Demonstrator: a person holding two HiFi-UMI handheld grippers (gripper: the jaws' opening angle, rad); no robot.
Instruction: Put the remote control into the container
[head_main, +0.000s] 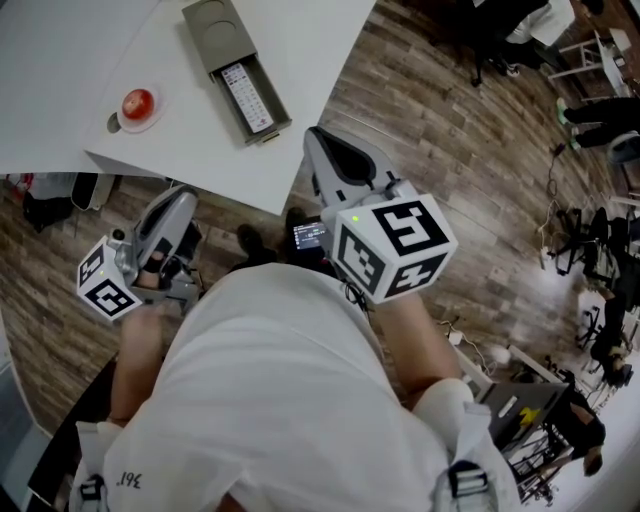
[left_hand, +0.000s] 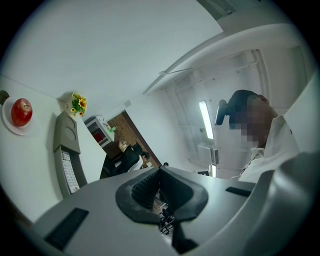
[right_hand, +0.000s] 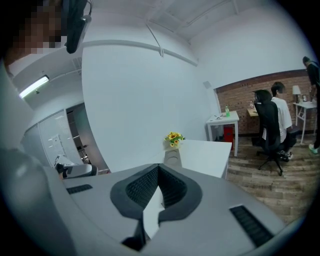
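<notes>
The remote control (head_main: 247, 97) is pale with rows of buttons and lies inside the long grey container (head_main: 215, 35) on the white table (head_main: 60, 60). In the left gripper view the container (left_hand: 64, 135) stands at the left with the remote (left_hand: 68, 171) in its near end. My left gripper (head_main: 183, 203) is shut and empty, held off the table's near edge. Off the table's corner, over the floor, my right gripper (head_main: 314, 134) is also shut with nothing in it. In the right gripper view the gripper (right_hand: 159, 167) points at the container's end (right_hand: 172, 159).
A red apple (head_main: 138, 102) sits on a small plate left of the container. A pot of yellow flowers (right_hand: 173, 138) stands at the table's far end. Wooden floor, office chairs (head_main: 600, 240) and seated people (right_hand: 275, 117) lie to the right.
</notes>
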